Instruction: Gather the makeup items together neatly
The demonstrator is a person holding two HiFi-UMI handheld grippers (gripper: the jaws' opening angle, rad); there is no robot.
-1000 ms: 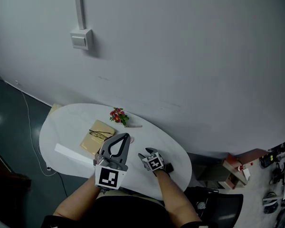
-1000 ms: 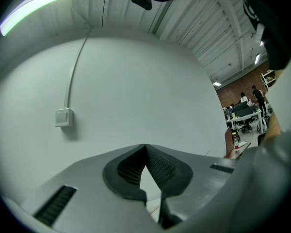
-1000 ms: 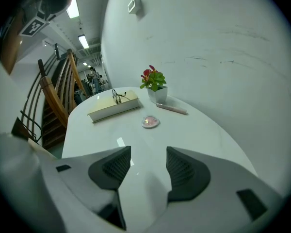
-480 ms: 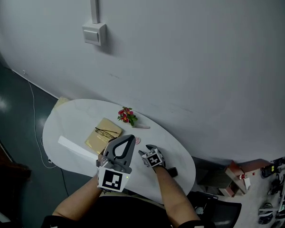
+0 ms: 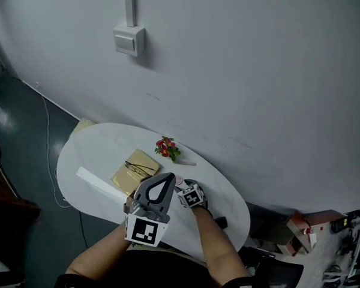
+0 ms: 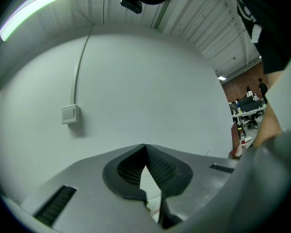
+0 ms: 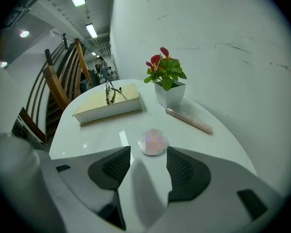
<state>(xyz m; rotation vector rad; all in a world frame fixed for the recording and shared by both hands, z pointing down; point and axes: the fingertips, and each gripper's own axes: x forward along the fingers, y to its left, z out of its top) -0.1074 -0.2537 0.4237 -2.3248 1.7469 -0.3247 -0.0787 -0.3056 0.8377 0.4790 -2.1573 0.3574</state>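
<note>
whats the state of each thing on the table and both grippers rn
left gripper, jaws shut, empty
right gripper, jaws open, empty, aimed down at the round compact
round compact, flat on the table, not gripped
pink tube, lying flat beside the flower pot
book, closed, lying flat
glasses, resting on the book
flower pot, upright

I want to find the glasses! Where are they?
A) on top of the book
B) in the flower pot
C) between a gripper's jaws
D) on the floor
A: in the right gripper view the glasses lie on top of the tan book, which lies flat on the white table beside the potted plant.
</note>
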